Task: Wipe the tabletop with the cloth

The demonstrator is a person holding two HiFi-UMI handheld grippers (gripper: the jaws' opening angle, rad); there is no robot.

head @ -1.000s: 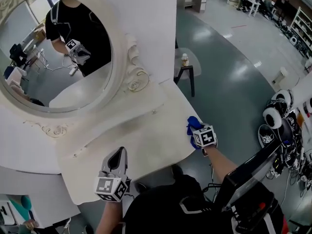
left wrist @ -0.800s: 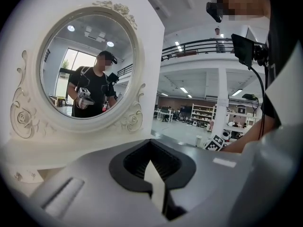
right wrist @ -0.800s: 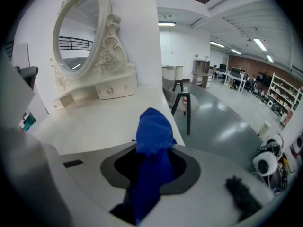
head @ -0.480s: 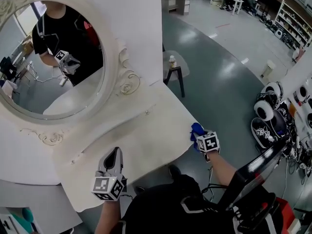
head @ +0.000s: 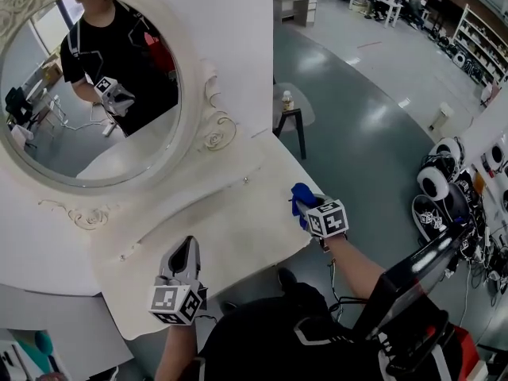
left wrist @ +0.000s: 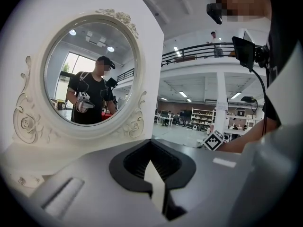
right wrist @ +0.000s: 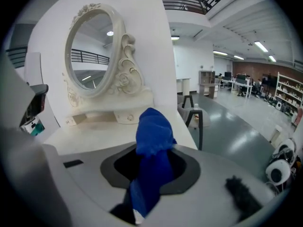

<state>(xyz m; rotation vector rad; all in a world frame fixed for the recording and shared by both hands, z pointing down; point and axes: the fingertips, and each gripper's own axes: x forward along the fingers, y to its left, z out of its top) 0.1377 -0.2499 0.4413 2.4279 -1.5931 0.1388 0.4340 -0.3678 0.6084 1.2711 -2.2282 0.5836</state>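
Far left, a big round mirror (head: 95, 94) w/ a curly white frame stands at the back of the dressing table. In it you can see a person in a black top.

The left gripper (head: 189, 248) sits low over the front of the tabletop (head: 230, 221). Its jaws look pressed together w/ nothing in them, so it's just waiting.

The tabletop is creamy white, smooth & bare, w/ a wavy front edge. No mess shows on it, but it's too far off to be sure.

Next, the blue cloth (head: 300, 197) is at the table's right edge, bunched up. The right gripper (head: 308, 205) has its jaws closed tight on it. Can't tell if the cloth touches the top.

Step in hand: prob. the start of a wipe, from the right side. Most of the top looks yet to be done. Next move: press the cloth flat on the top & slide it left, w/out bumping the mirror frame.

Right of the table: a small stool (head: 295, 117) w/ a bottle (head: 286, 100) on it, then a shiny grey floor (head: 373, 133) & a big room w/ shelves far back.
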